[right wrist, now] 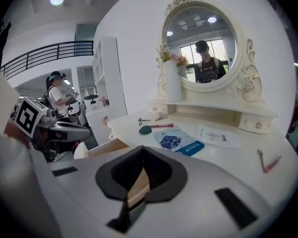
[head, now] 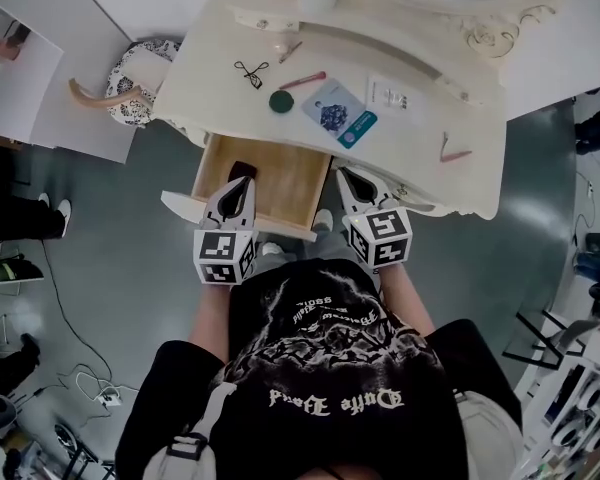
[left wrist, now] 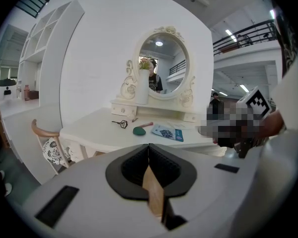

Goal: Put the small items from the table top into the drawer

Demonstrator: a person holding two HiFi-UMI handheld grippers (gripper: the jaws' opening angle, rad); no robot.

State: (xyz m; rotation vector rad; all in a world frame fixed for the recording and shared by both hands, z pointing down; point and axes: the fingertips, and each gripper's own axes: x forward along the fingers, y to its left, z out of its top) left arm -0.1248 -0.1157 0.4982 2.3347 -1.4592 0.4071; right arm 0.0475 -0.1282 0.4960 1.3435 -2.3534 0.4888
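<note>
Cream dressing table (head: 230,58) with wooden drawer (head: 280,183) pulled open, both claws clenched on nothing.
Left gripper (head: 242,180) over drawer's left side, right gripper (head: 352,176) by its right edge, jaws together. Dark item (head: 240,168) in drawer by the left gripper's tip. On tabletop, well apart from both grippers: blue sachet (head: 338,115), white sachet (head: 390,94), green pad (head: 281,101), pink pencil (head: 302,80), eyelash curler (head: 251,72), pink tweezers (head: 453,152) off right.

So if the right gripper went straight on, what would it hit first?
Likely the dressing table's front edge beside the open drawer; if the right gripper passes above that, the blue packet. Height unclear.
</note>
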